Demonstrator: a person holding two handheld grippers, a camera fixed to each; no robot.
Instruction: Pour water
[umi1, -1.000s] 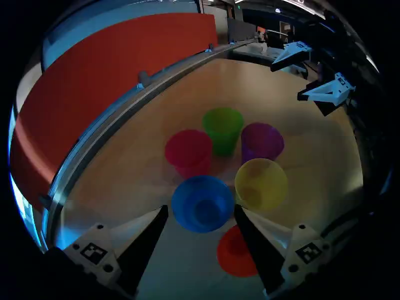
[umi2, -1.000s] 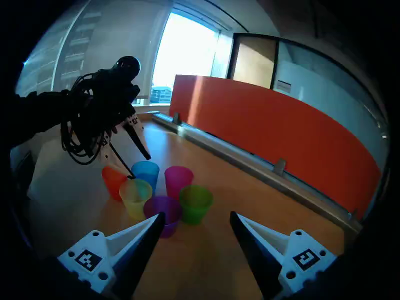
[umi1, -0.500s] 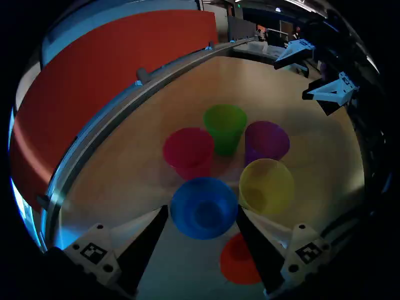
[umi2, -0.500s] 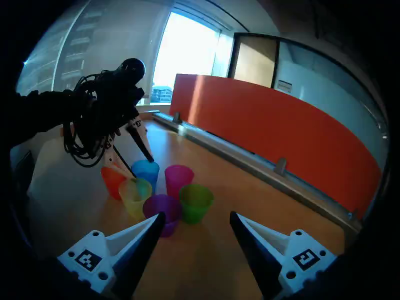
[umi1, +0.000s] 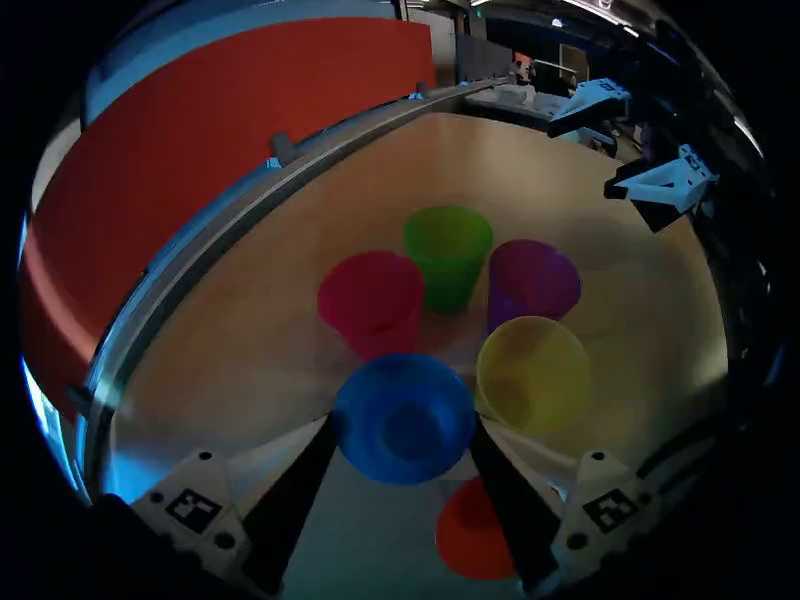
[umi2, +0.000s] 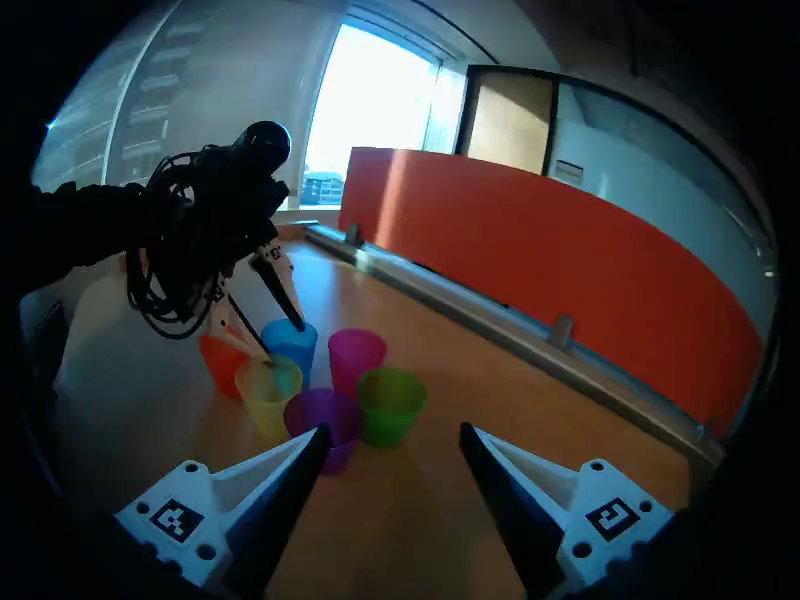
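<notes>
In the left gripper view, the left gripper (umi1: 400, 430) stands with its two fingers spread wide at the bottom of the picture. The blue cup (umi1: 403, 418) sits right between the fingertips, its rim reaching close to both; whether either finger touches it cannot be told. Six plastic cups stand upright in a tight cluster on the wooden table (umi1: 260, 340). Just beside the blue one is the yellow cup (umi1: 533, 375), and nearer the camera, partly behind a finger, the orange cup (umi1: 468, 530). Farther off stand the pink cup (umi1: 370, 300), the green cup (umi1: 447, 245) and the purple cup (umi1: 533, 282). Whether any cup holds water cannot be told. A metal rail (umi1: 200, 240) runs along the table's far edge, with an orange partition (umi1: 200, 130) behind it. Beyond the cups, the right gripper (umi1: 578, 158) hangs above the table, its white fingers apart.

In the right gripper view, the right gripper's fingers are spread, with nothing between them, well back from the cups and pointing towards the green and purple ones. Across the cluster, the left gripper (umi2: 283, 342) reaches down, held by an arm in a dark sleeve (umi2: 80, 215) with looped cables (umi2: 160, 290) hanging from it; its dark fingers straddle the blue cup (umi2: 290, 345). A bright window (umi2: 375, 110) stands behind
</notes>
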